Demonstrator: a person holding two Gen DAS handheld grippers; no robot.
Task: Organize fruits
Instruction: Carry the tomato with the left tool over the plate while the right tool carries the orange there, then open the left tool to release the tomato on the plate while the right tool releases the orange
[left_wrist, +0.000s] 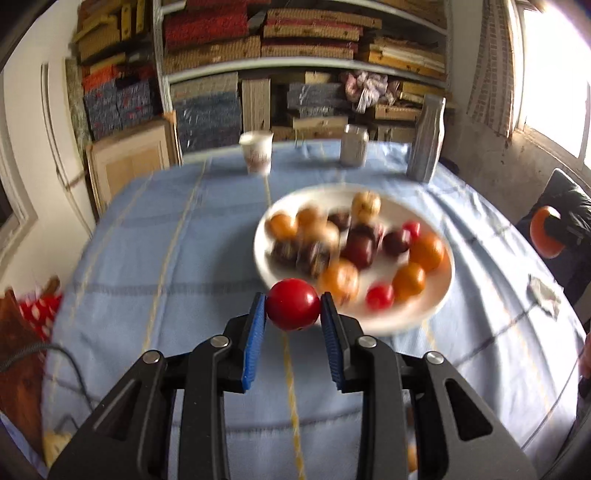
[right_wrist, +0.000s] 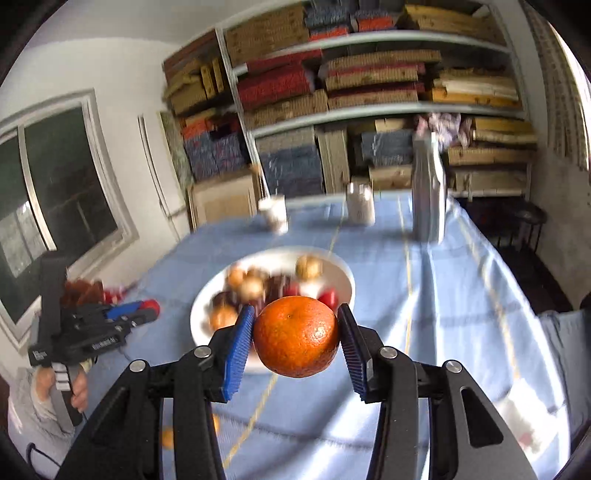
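Blue cloth: pale blue tablecloth (left_wrist: 155, 236) w/ thin yellow and grey stripes is spread over the whole table; seen in both wrist views.
Shelving: racks (right_wrist: 373, 107) at the back wall are packed w/ flat boxes, red, tan and blue.
Plate: white plate (left_wrist: 436, 299) is set near mid-table, blurred; filled w/ mixed fruit – oranges, dark plums, small red and tan pieces. Exact count can't be told.
Bottle: tall silver bottle (left_wrist: 426, 138) is stood upright at the far edge, right of the jar.
Jar and cup: jar (left_wrist: 354, 144) and paper cup (left_wrist: 256, 151) are placed upright on the far side, well apart from each other.
L gripper: left gripper (left_wrist: 293, 308) is clamped narrow on a red tomato (left_wrist: 293, 303); blue pads (left_wrist: 255, 343) are pressed on both its sides. Tomato is held above the cloth, just at the plate's near rim. Same tool is seen from the right wrist at far left (right_wrist: 147, 308), gripped by a hand (right_wrist: 75, 387).
R gripper: right gripper (right_wrist: 295, 338) is closed partway on an orange (right_wrist: 295, 336), pads touching both flanks. Orange is held in the air in front of the plate (right_wrist: 343, 280).
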